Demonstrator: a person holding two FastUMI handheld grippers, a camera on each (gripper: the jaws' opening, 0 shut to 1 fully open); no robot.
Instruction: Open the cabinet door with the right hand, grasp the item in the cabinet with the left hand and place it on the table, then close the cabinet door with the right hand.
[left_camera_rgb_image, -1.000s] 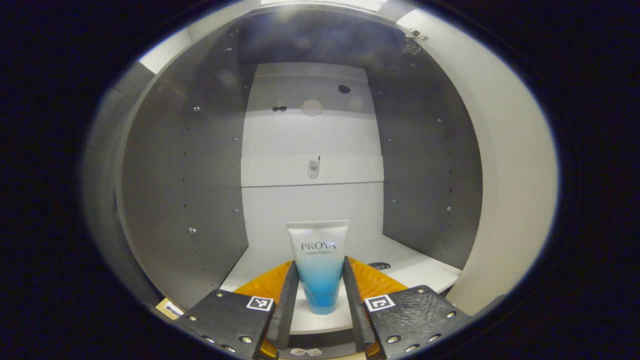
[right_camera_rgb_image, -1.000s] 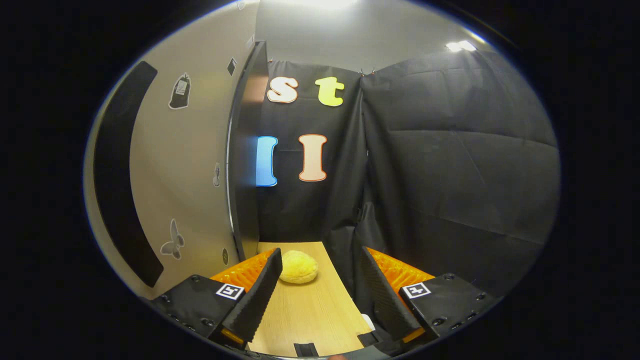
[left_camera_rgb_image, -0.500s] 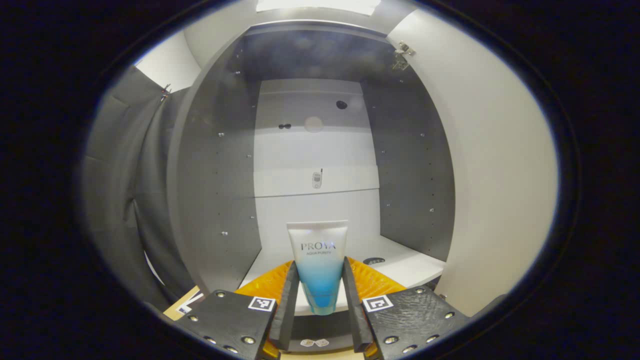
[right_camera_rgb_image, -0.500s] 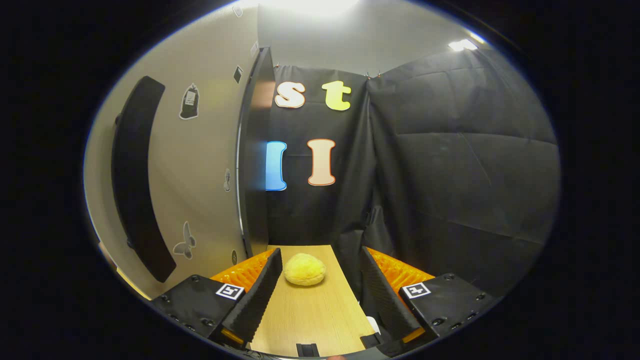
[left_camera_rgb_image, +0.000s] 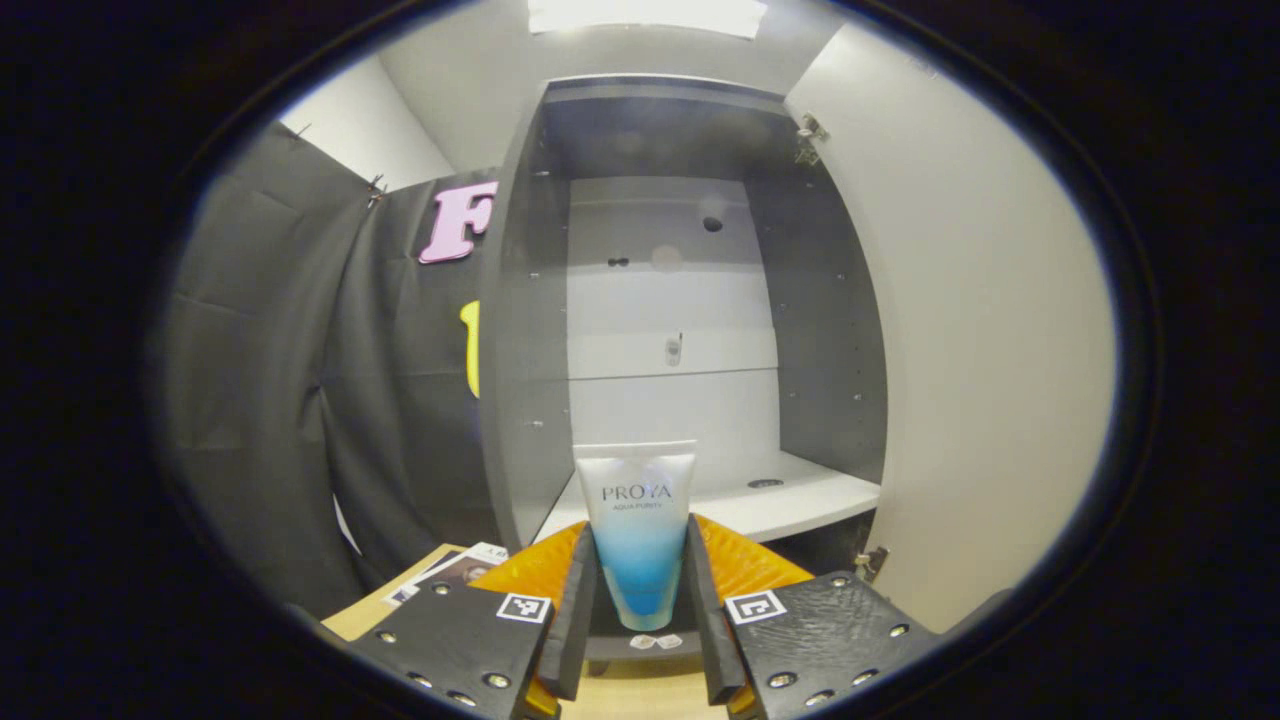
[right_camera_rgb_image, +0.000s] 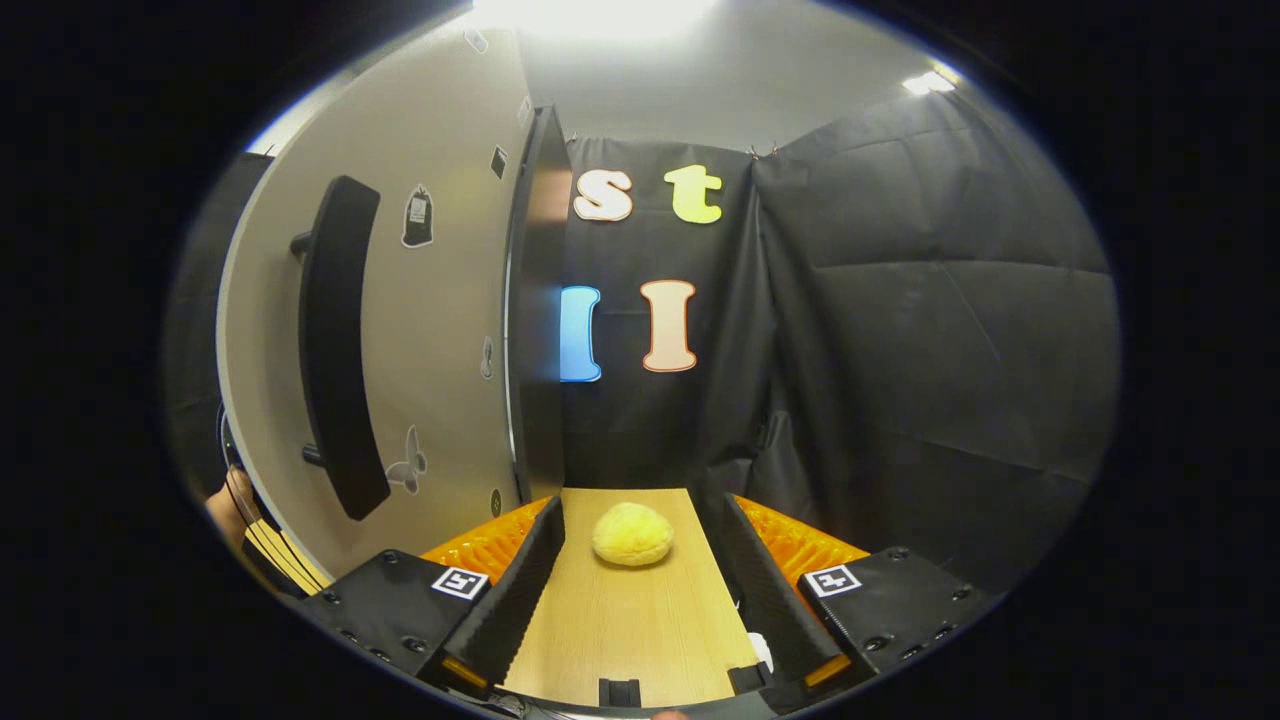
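Jaws of the left gripper (left_camera_rgb_image: 637, 610) were clamped on the white-and-blue plastic cosmetic tube (left_camera_rgb_image: 637, 530), which stood upright between them, clear of the grey cabinet (left_camera_rgb_image: 640, 300) and in front of its white shelf (left_camera_rgb_image: 760, 505). Below the tube lay the wooden bench (right_camera_rgb_image: 625, 620), where it belonged. The right gripper (right_camera_rgb_image: 635, 600), jaws apart and empty, sat just beside the pale cabinet door (right_camera_rgb_image: 440, 330), nearer its black bar handle (right_camera_rgb_image: 335, 350).

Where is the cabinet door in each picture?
Left gripper view: the cabinet door stands open on the right side, with its pale inner face showing.
Right gripper view: the door is on the left, with its black handle showing.
Shared landmark: the black cloth wall.
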